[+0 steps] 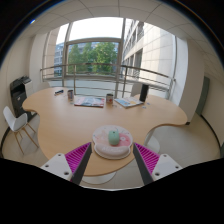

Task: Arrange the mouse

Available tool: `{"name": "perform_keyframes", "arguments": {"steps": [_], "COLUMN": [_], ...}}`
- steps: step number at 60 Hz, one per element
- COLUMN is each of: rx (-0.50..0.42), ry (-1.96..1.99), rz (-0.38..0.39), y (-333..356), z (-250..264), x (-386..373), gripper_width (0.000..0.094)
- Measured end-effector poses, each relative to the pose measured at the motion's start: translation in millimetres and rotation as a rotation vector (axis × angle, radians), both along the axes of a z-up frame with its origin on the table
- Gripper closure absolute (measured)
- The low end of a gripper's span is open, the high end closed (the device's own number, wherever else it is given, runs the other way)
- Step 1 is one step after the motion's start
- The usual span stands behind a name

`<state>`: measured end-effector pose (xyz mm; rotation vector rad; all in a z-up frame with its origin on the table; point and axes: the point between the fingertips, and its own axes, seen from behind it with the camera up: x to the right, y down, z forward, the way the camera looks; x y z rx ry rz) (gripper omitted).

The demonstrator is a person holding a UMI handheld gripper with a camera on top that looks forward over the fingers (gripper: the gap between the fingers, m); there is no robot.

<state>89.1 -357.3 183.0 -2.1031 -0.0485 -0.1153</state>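
A small pale green mouse (113,136) sits on a round pink-and-white mat (112,148) on the near part of a curved wooden table (60,125). My gripper (113,162) is open and empty. Its fingers, with magenta pads (78,155), stand wide apart just short of the mat. The mouse lies just ahead of the fingertips, centred between them, and nothing touches it.
A flat white piece (97,178) lies between the fingers, near the table's front edge. At the table's far side lie a book or tablet (88,101), a laptop (128,101) and cups (109,98). White chairs (16,125) stand at the left, and a black chair (143,92) stands at the back.
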Motion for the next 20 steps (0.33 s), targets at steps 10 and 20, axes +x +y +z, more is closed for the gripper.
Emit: {"name": "perform_keyframes", "arguments": {"steps": [10, 20], "rx": [-0.004, -0.009], "ry": [-0.003, -0.001], "rz": [-0.012, -0.006], "y": [-33, -43], "z": [5, 5], "x": [-1, -2], "gripper_width": [0.0089, 0.0086]}}
